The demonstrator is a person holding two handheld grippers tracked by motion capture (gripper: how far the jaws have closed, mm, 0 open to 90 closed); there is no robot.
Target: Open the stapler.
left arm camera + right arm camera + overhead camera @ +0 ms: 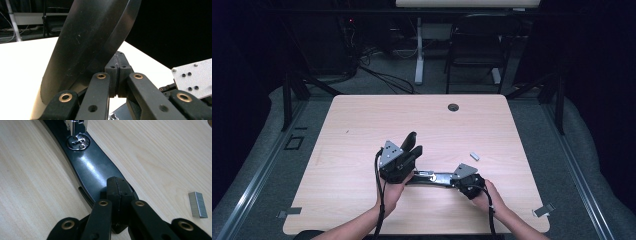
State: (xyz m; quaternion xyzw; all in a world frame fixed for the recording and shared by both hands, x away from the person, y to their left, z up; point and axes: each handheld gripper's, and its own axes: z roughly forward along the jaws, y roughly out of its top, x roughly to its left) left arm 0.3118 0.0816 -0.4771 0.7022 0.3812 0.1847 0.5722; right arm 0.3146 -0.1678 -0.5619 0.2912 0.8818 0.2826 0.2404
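We've got the stapler (432,177) swung open on the surface (362,125): right gripper (117,191), jaws closed, pins the base flat so our left gripper (117,72), jaws closed too, props the top arm up, staple strip (198,204) waiting nearby.

Light wood-grain desk (362,125), rounded corners. Round grommet hole (453,107) near its far edge, centre-right. Dark chair (477,47) stands beyond the desk on the floor, beside a white leg of another table (418,50). Cables (382,75) trail across the floor behind. Grey clips (544,210) and (289,213) lie on the floor at the desk's near corners.
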